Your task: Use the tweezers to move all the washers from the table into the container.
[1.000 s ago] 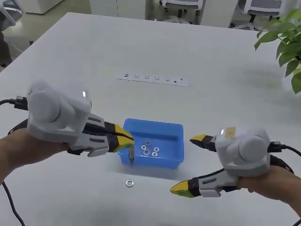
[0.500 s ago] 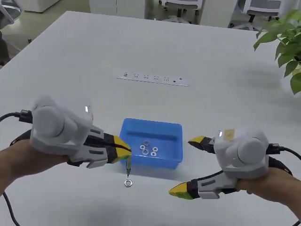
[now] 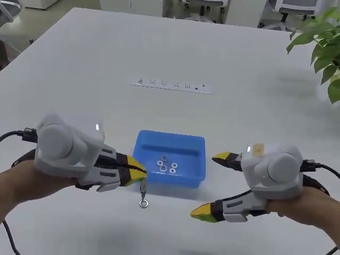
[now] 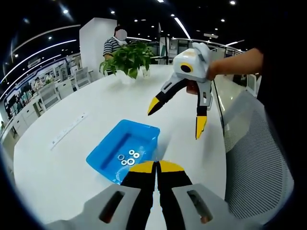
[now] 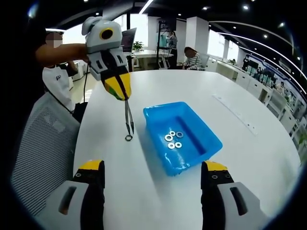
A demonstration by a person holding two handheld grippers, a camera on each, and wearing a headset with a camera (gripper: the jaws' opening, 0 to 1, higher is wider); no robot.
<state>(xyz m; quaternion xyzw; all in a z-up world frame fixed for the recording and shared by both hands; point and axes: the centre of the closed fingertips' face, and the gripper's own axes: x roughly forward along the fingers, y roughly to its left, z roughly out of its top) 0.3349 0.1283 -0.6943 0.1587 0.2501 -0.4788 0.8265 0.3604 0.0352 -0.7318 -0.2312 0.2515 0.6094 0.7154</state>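
Blue plastic marks the container [image 3: 188, 154], a shallow rectangular tray on the white table [image 3: 95, 64], set between the two grippers and nearer the person than the power strip [image 3: 171, 85]. Four washers [image 3: 166, 166] lie clustered close together on its floor. One more washer [image 3: 143, 203] lies outside, on the table just in front of the container's near left corner. The left gripper [image 3: 139, 171] has its yellow-tipped jaws pressed together on the tweezers [image 3: 142, 190], which hang down from them, thin and dark, with their points right at that lone washer. Whether they pinch it or merely touch it is too small to tell. In the right gripper view the points meet the ring's edge on the side towards the left gripper. The right gripper [image 3: 204, 185] hovers to the right of the container with its jaws spread wide and nothing between them — one tip near the container's right wall, the other lower, over the table. A green plant [image 3: 321, 48] leans in at the far right edge.
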